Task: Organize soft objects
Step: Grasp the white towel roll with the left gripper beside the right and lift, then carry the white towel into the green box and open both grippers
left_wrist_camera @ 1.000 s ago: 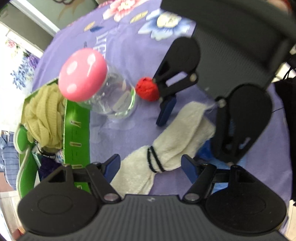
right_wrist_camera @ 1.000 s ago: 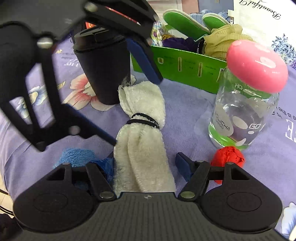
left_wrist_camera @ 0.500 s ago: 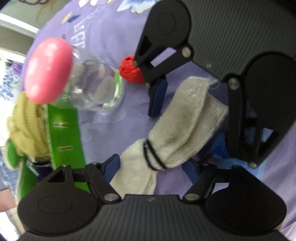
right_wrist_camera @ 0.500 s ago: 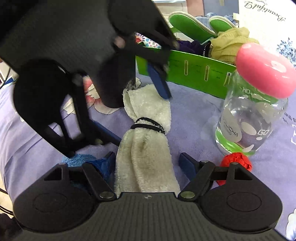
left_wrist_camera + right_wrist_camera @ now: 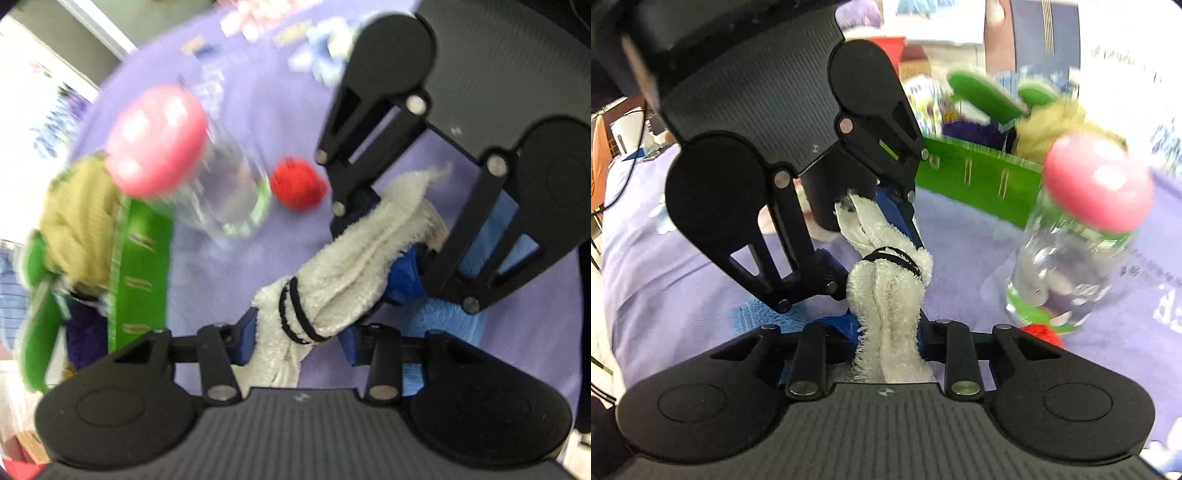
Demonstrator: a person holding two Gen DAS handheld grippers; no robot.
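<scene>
A rolled white towel [image 5: 343, 273] bound with black hair ties is held off the purple cloth by both grippers. My left gripper [image 5: 295, 336] is shut on its near end. My right gripper [image 5: 888, 332] is shut on the other end of the white towel [image 5: 886, 295]. Each gripper shows in the other's view, clamped on the towel's far end. A green box [image 5: 140, 266] holding a yellow knit cloth [image 5: 77, 225] stands at the left; it also shows in the right wrist view [image 5: 979, 181].
A clear bottle with a pink cap [image 5: 159, 140] stands by the box, a red yarn ball [image 5: 297, 188] beside it. A blue cloth [image 5: 450, 325] lies under the towel. A dark cup [image 5: 827, 192] stands behind the left gripper.
Both grippers have closed on the ends of the white towel and lifted it off the cloth. The two grippers have come closer together.
</scene>
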